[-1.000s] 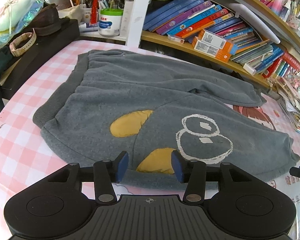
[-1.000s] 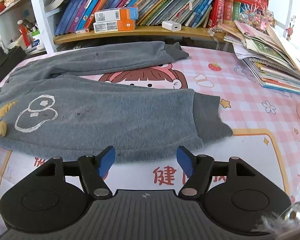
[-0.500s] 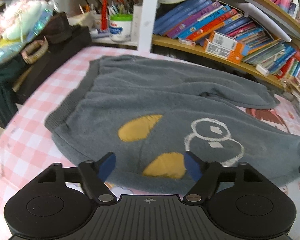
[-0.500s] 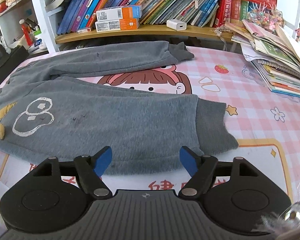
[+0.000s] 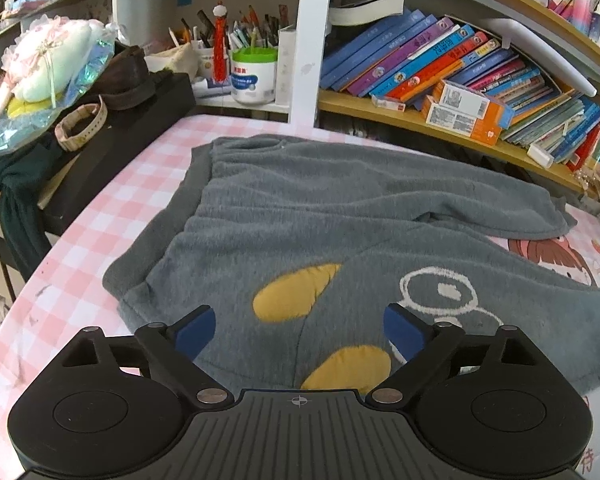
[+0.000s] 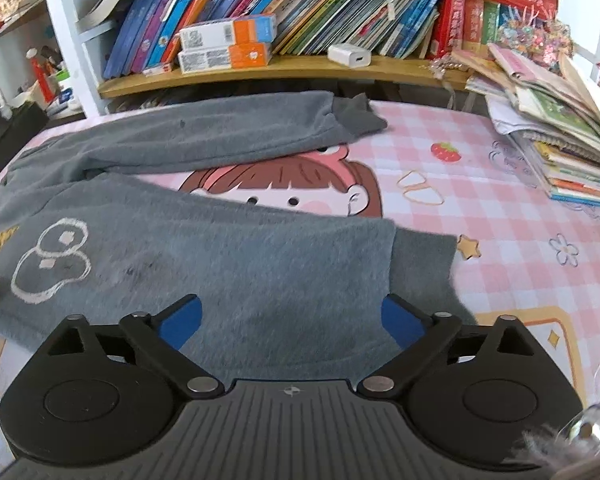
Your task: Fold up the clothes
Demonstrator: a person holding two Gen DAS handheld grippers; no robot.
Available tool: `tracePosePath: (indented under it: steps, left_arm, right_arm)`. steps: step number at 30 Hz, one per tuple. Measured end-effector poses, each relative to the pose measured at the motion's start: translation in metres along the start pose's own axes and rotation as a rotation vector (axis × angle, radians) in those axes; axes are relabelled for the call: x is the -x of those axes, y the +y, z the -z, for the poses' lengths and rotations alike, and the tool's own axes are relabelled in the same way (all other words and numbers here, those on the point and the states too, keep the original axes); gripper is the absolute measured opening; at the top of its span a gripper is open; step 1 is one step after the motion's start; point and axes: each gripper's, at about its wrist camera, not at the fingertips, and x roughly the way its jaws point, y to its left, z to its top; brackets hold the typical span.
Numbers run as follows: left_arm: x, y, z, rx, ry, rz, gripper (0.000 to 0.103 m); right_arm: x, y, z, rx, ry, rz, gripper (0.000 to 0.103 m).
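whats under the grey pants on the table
The grey pants lie on a pink checked tablecloth with a cartoon girl print; her lower face and whatever else the near leg covers are hidden.

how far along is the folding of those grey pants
Done: the grey pants lie spread flat on the pink checked tablecloth, legs apart, no fold made. In hand: the left gripper is open over the waist end, the right gripper open over the near leg's cuff; neither grips cloth. Left: every fold.
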Motion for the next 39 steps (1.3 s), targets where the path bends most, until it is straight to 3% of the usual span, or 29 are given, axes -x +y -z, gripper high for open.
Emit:
tracePosePath:
  steps: [16, 31, 39]
  left_arm:
    - [-0.004, 0.003, -0.037, -0.057, -0.048, 0.023, 0.095]
    - [-0.012, 0.022, -0.104, -0.121, -0.13, 0.015, 0.096]
    - [-0.041, 0.023, -0.124, -0.187, -0.102, 0.0, 0.096]
  right_arm:
    - [0.004, -0.004, -0.051, 0.086, -0.067, -0.013, 0.101]
    - [-0.001, -0.019, -0.145, 0.204, -0.158, -0.009, 0.102]
    - [-0.032, -0.023, -0.174, 0.26, -0.108, -0.017, 0.102]
